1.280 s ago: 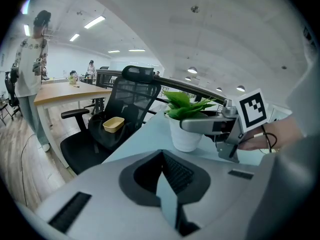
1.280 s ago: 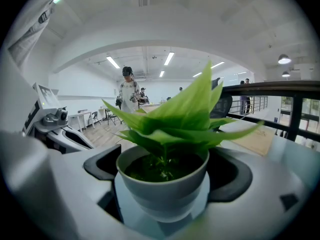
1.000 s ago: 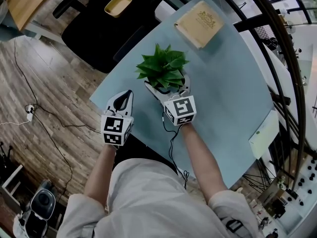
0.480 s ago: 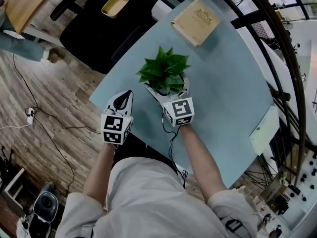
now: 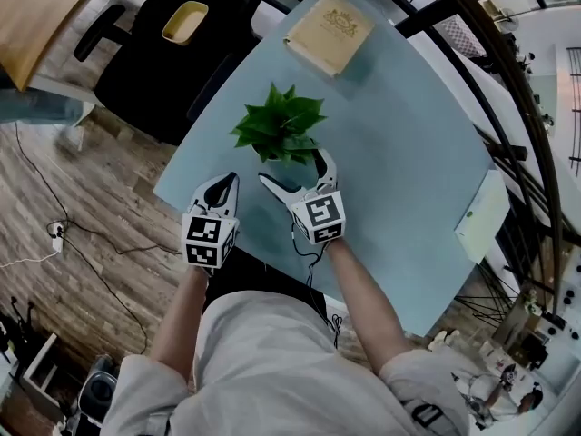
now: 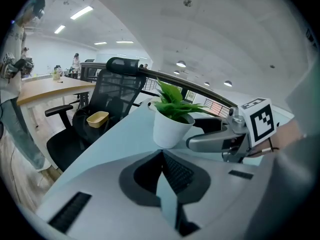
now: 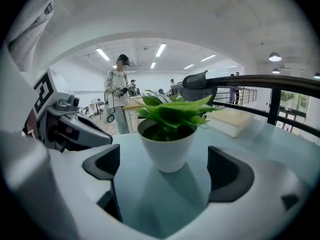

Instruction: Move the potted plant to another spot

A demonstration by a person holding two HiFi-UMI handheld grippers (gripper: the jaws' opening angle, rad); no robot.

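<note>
A small potted plant (image 5: 277, 130), green leaves in a round white pot, stands upright near the middle of the pale blue-green worktop (image 5: 399, 153), a little towards the person's side. The right tongs (image 5: 292, 173) lie just on the person's side of the plant with their jaws spread wide. In the right gripper view the pot sits centred in the gap, just ahead of the dark pads (image 7: 227, 176), and neither pad touches it. The left tongs (image 5: 225, 187) rest to the left of the plant and nearer the person, near the worktop's edge. Their jaws are pressed together to a point with nothing between them. Beyond the plant, near the far edge, lies a flat tan book-like box (image 5: 327, 30). Well to the plant's right a flat white box (image 5: 481, 216) sits at the worktop's edge. Left of the plant and off the worktop stands a black mesh office chair (image 6: 107, 96) with a shallow yellow tray (image 5: 184, 23) on its seat.
</note>
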